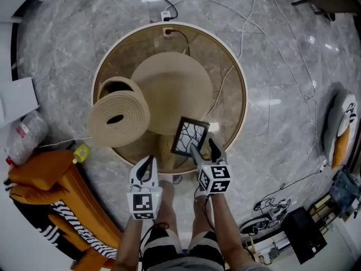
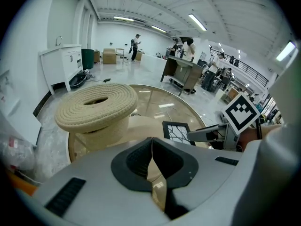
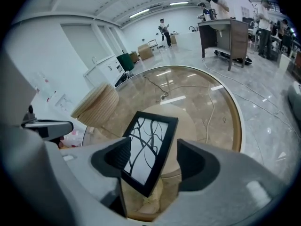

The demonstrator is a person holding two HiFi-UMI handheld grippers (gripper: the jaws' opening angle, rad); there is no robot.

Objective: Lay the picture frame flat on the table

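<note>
Tongs: two. Left tongs [image 2: 152,155] fully closed, tips touching, nothing held, at counter's near rim. Right tongs [image 3: 153,149] spread wide, gripping nothing. One black rectangular picture frame [image 3: 149,147], white panel with black branch pattern, sits between tips. Right tip clear of it; left tip overlaps its edge in right gripper view, contact unclear. Picture frame lying face up on one round glass-topped counter [image 1: 240,103] with tan rim, close to near edge. One beige coiled-rope basket [image 1: 118,117] on counter's left side, apart from picture frame.
</note>
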